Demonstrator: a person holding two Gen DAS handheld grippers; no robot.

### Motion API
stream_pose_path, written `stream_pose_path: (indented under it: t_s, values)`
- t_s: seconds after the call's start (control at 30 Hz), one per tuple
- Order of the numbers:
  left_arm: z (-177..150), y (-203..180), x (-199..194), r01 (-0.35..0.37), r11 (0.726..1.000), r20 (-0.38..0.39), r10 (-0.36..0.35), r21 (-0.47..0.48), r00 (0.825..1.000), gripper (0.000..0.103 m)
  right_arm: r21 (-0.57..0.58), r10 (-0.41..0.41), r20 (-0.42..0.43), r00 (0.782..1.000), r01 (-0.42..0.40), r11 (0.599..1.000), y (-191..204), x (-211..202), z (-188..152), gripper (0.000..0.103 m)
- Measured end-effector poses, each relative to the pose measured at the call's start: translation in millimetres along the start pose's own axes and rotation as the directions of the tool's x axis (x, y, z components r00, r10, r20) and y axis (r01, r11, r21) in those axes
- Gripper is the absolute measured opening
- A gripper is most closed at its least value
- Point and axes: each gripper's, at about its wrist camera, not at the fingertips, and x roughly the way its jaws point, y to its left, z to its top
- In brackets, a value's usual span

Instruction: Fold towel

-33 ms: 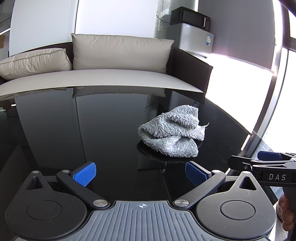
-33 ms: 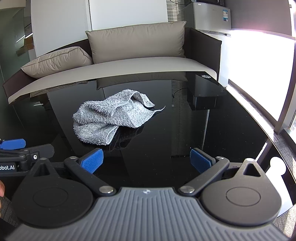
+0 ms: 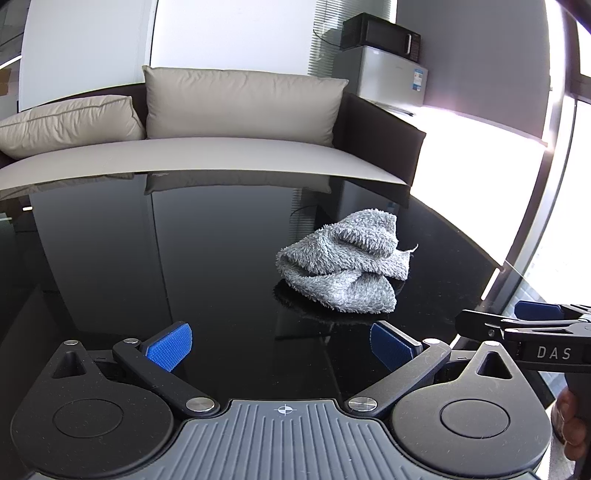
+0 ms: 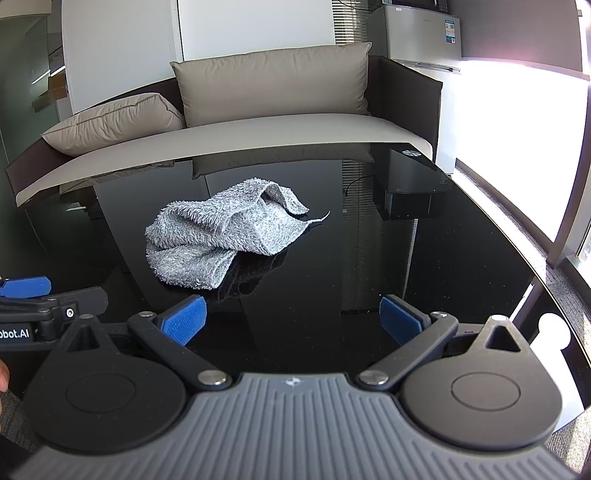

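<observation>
Gray towel (image 3: pixel 341 271) lies crumpled in a heap on the glossy black table (image 3: pixel 147 266), unfolded, a loose corner trailing off its right side. From the left wrist camera it sits at about 1 o'clock, ahead of the fingers and apart from them; from the right wrist camera it sits at about 11 o'clock, its near edge just beyond the left blue pad (image 4: pixel 184 319), not touching.

Left gripper (image 3: pixel 282 345): jaws spread wide, blue pads far apart, nothing between them but table. Right gripper (image 4: pixel 291 317): same, wide open and empty, over bare table.

The two grippers are side by side near the table's near edge; each shows at the margin of the other's view, the right one at 3 o'clock in the left view. Part of a hand (image 3: pixel 570 424) is visible there, gripping the handle.

Beyond the table, at 12 o'clock: sofa (image 3: pixel 207 155) with beige cushions. Small fridge (image 3: pixel 388 81) with a microwave (image 3: pixel 380 35) on top, at 1 o'clock.
</observation>
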Motion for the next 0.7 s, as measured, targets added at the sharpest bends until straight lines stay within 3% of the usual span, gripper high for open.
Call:
stream_pose_path:
  t_s: [0.7]
  values:
    - [0, 15, -1, 0.004, 1.0, -0.002, -0.004, 0.0, 1.0, 0.102, 0.003, 0.002, -0.008, 1.0, -0.002, 1.0, 1, 2, 0, 0.102]
